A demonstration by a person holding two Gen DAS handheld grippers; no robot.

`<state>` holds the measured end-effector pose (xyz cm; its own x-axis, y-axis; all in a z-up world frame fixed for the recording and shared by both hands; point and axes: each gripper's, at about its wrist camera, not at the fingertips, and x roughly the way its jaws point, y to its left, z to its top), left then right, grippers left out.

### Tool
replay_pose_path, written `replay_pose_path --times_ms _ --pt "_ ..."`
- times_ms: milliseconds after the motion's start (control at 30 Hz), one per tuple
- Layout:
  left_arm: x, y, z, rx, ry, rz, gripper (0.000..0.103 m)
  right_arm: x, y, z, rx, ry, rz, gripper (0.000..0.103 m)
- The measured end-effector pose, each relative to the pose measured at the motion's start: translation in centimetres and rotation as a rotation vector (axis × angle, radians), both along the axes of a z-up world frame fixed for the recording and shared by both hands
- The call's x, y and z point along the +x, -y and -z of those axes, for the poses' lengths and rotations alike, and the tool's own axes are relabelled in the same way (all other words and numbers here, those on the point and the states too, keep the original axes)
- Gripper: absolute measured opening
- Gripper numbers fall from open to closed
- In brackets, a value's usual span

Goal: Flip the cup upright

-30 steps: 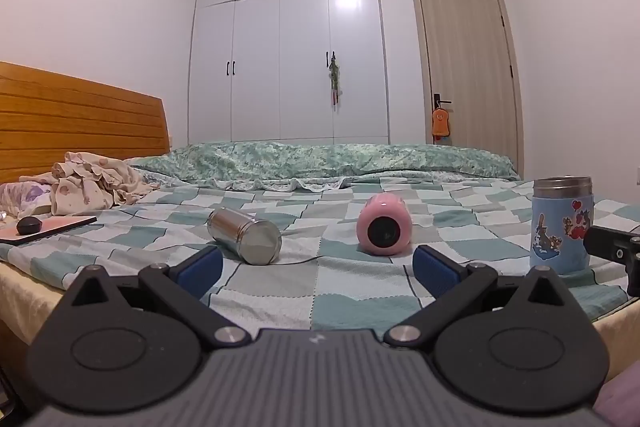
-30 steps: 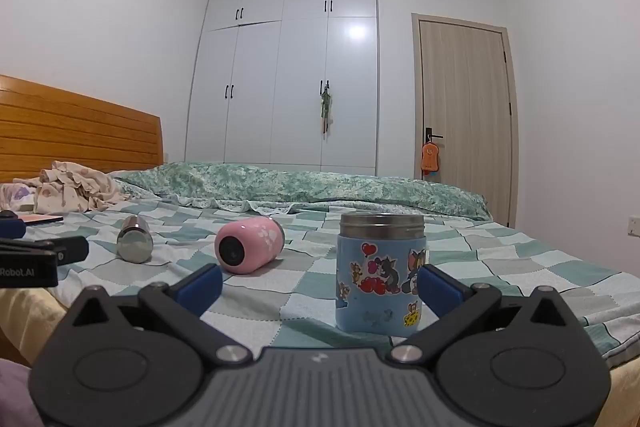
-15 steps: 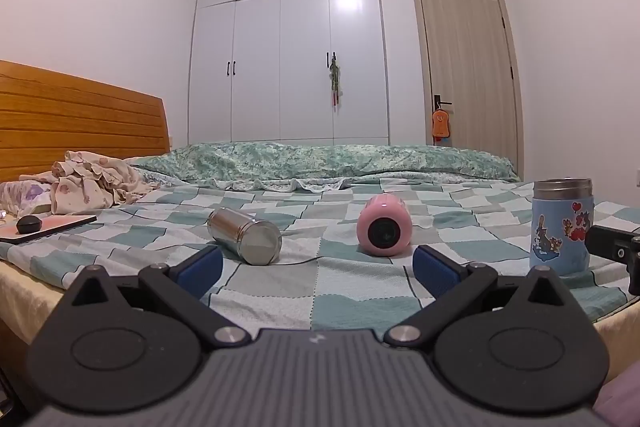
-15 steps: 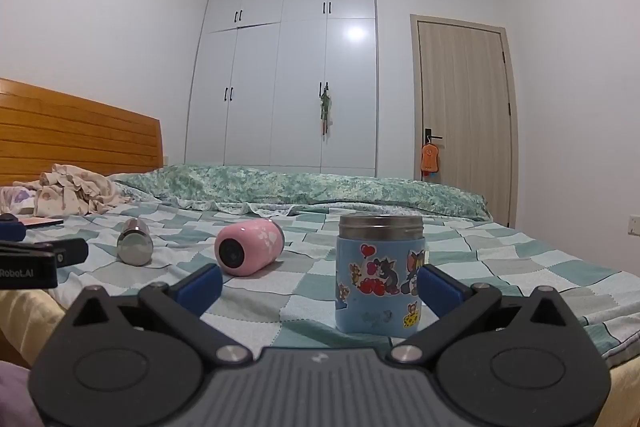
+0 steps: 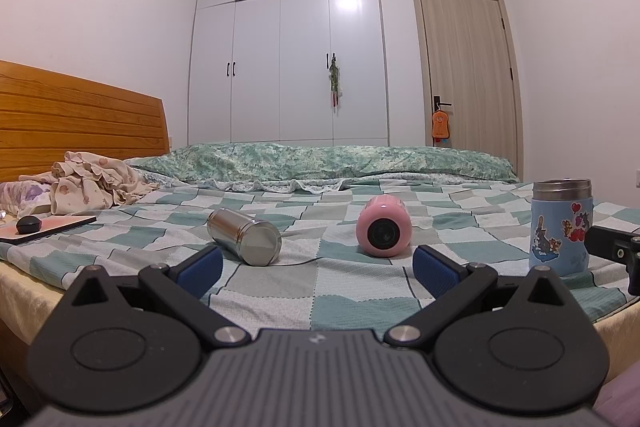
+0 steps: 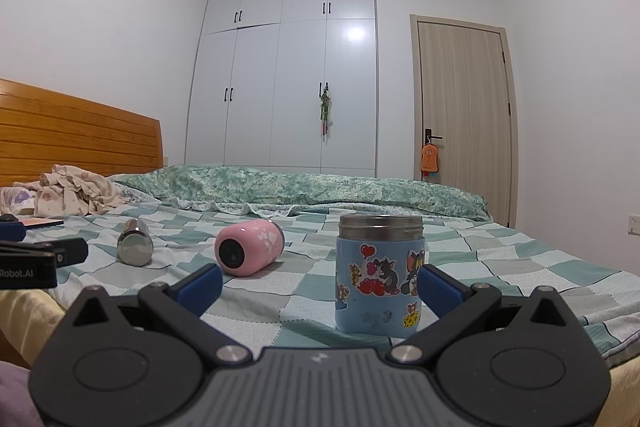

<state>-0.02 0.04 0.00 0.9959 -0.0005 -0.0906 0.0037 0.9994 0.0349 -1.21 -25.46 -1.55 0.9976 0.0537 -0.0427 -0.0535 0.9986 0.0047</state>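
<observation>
A steel cup (image 5: 245, 235) lies on its side on the checked bedspread, left of centre; it also shows in the right wrist view (image 6: 135, 247). A pink cup (image 5: 384, 231) lies on its side beside it, and shows in the right wrist view too (image 6: 248, 247). A blue cartoon cup (image 5: 560, 227) stands upright at the right; in the right wrist view (image 6: 380, 275) it is just ahead. My left gripper (image 5: 318, 271) is open and empty, short of the lying cups. My right gripper (image 6: 320, 287) is open and empty, with the blue cup close to its right finger.
Crumpled clothes (image 5: 86, 187) and a flat pink board with a black ball (image 5: 28, 225) lie at the left by the wooden headboard (image 5: 80, 123). A folded green quilt (image 5: 320, 161) runs along the far side. The bed's near edge (image 5: 24, 291) is just below the grippers.
Almost nothing has changed. Both views have shifted very slightly; the cups have not moved and both grippers stay open.
</observation>
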Motion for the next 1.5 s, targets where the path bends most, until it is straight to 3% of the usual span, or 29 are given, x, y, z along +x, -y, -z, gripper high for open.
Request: replay_pose_path --times_ms 1500 --pt "-0.1 0.35 -0.47 -0.003 0.005 0.0 0.103 0.03 0.0 0.01 0.002 0.002 0.0 0.103"
